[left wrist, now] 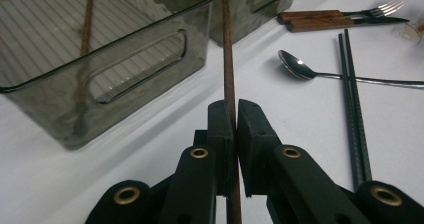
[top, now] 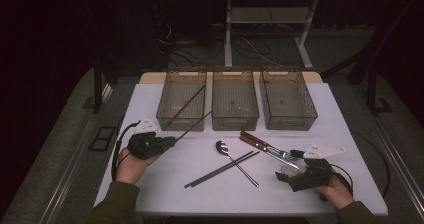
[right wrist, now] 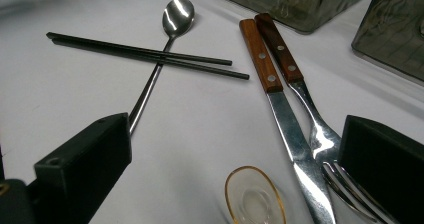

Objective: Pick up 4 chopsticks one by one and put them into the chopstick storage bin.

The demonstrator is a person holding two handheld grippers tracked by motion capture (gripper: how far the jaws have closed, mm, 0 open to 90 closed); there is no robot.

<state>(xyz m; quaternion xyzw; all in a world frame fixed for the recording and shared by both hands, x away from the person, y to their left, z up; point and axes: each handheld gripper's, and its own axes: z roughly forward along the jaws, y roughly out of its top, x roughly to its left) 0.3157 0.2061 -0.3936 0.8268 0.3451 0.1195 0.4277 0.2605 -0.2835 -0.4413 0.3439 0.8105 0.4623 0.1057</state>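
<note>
Left gripper (top: 172, 139) is pressed together on a brown chopstick (top: 192, 125), its two black jaws pinching the stick near its lower end; in the left gripper view the chopstick (left wrist: 229, 84) runs straight up between the jaws (left wrist: 235, 116) and past the corner of a smoky clear bin (left wrist: 100, 64). From the high view the held chopstick slants up and to the right from the left hand (top: 131, 166), its far end at the front wall of the left bin (top: 181, 121). A second brown chopstick (top: 189, 103) leans inside that same bin. Two more bins stand beside it, the middle bin (top: 235, 121) and the right bin (top: 290, 121), all at the far side of the white table (top: 150, 184). Right gripper (top: 287, 171) rests low on the table at the right, held by the right hand (top: 337, 191), with its jaws spread wide and nothing between them; in the right gripper view its jaws (right wrist: 235, 179) stand well apart on either side of a small glass dish with a gold rim (right wrist: 255, 196). Just beyond lie a knife (right wrist: 280, 114) and a fork (right wrist: 310, 114) with wooden handles, side by side. To their left a pair of black chopsticks (right wrist: 145, 53) lies across the handle of a metal spoon (right wrist: 165, 44).
</note>
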